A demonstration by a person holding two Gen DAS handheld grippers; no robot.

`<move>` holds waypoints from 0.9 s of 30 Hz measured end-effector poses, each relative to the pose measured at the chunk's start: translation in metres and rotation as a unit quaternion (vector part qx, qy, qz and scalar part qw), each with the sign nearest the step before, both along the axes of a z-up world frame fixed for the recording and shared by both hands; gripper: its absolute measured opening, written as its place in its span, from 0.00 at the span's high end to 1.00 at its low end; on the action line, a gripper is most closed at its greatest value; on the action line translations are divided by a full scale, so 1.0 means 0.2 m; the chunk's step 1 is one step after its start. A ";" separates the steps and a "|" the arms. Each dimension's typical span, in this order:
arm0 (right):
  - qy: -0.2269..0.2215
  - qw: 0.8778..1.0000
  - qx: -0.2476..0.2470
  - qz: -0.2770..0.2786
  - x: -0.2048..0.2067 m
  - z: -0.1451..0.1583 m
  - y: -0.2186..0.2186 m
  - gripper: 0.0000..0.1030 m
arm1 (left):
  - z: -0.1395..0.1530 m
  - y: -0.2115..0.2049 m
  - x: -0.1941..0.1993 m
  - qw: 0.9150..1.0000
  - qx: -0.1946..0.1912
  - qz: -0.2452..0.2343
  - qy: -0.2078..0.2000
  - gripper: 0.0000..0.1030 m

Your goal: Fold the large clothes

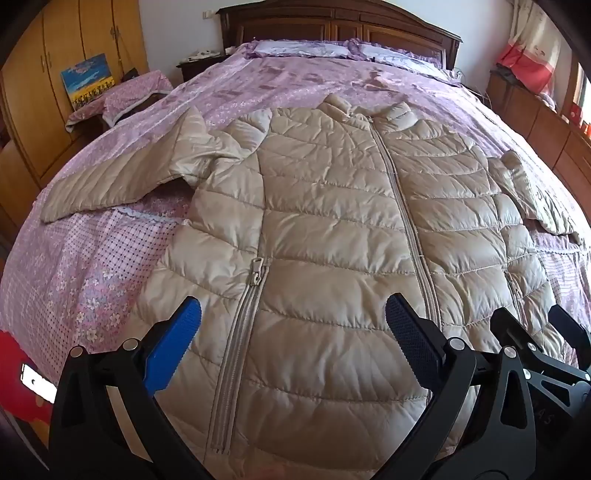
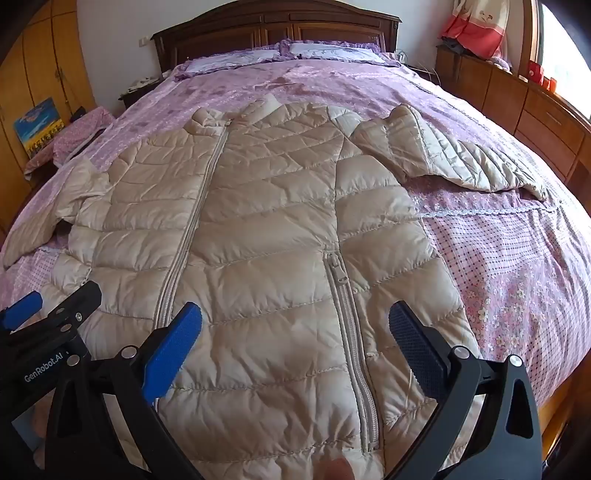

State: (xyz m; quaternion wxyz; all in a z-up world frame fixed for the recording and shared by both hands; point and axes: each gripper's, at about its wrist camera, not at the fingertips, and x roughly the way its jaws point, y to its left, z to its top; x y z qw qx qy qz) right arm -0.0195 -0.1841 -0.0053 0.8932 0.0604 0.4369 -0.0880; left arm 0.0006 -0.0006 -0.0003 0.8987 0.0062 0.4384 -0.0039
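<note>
Left wrist view: jacket (image 1: 332, 229) flat on bed (image 1: 295, 79), long axis hem-to-collar, collar toward headboard (image 1: 332, 22); both jaws apart, empty.

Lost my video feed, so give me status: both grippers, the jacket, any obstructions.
Left gripper and right gripper: jaws wide, empty. Beige quilted puffer jacket flat on bed, zipped, sleeves spread, unfolded. Nothing in the way.

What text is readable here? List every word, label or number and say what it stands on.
"GenRobot.AI": white print on the black body of the left gripper, seen from the right wrist.
Faint marks on the right gripper body: too blurred to read.
Nothing else readable; the jacket shows none.
</note>
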 end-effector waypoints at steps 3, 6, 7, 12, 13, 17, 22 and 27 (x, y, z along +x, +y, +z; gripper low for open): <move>0.003 1.000 0.003 -0.002 0.02 -0.02 -0.02 0.05 | 0.00 0.00 0.01 1.000 0.012 0.000 0.001 0.03; 0.000 1.000 -0.006 -0.003 0.00 0.00 -0.01 0.05 | 0.00 -0.02 0.01 1.000 0.021 0.005 0.000 0.03; -0.001 1.000 -0.006 -0.003 0.00 0.00 -0.01 0.05 | 0.00 -0.02 0.02 1.000 0.019 0.005 0.002 0.03; -0.001 1.000 -0.001 -0.001 -0.01 0.00 0.00 0.05 | 0.00 0.00 0.01 1.000 0.011 0.000 0.000 0.03; -0.002 1.000 -0.001 0.000 -0.01 0.01 0.00 0.05 | 0.00 -0.01 0.01 1.000 0.011 -0.003 0.001 0.03; -0.001 1.000 0.000 0.000 -0.01 0.01 0.01 0.05 | -0.01 -0.02 0.00 1.000 0.017 -0.013 0.003 0.03; -0.001 1.000 -0.001 -0.001 -0.02 0.00 0.01 0.05 | 0.01 -0.03 -0.02 1.000 0.021 -0.017 0.003 0.03; 0.001 1.000 0.002 -0.004 -0.04 0.00 0.01 0.05 | 0.00 -0.03 -0.02 1.000 0.018 -0.018 0.010 0.03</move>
